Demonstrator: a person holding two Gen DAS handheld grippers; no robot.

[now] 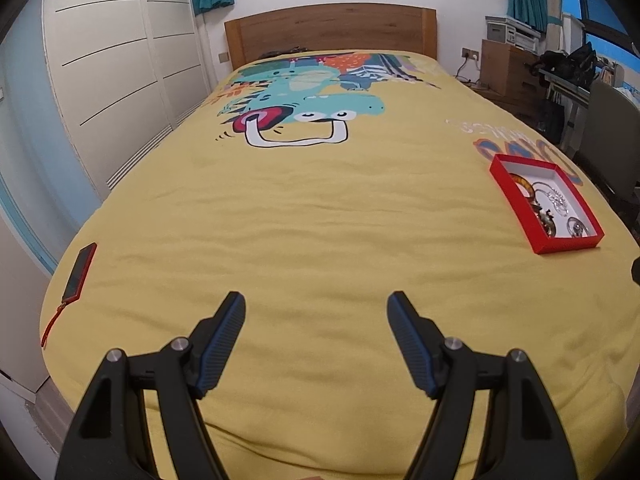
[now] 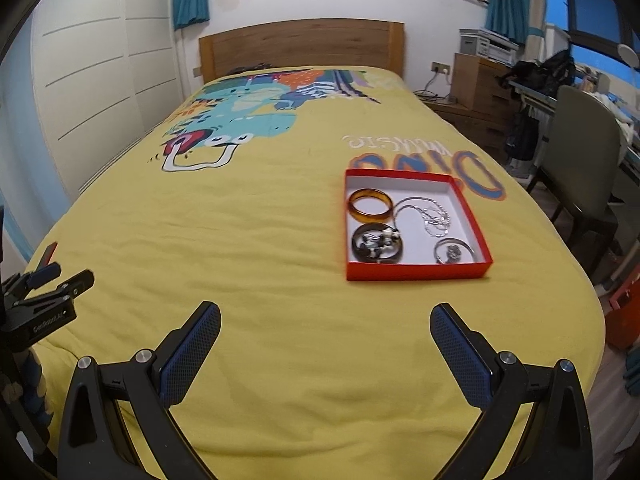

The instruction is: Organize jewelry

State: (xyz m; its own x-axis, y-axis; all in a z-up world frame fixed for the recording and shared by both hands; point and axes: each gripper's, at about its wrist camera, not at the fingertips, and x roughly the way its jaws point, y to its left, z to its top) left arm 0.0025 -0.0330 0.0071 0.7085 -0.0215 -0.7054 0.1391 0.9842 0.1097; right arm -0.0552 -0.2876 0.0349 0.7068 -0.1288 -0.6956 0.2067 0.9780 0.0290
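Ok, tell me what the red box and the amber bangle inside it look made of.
Red box: likely cardboard, matte, with thin straight walls and a white lining. Amber bangle: probably resin or plastic, glossy, translucent honey-brown with darker patches; glass or real amber can't be excluded.

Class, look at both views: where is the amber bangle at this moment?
The amber bangle lies in the far left corner of the red box on the yellow bedspread, just beyond the black bangle and left of the silver chain.
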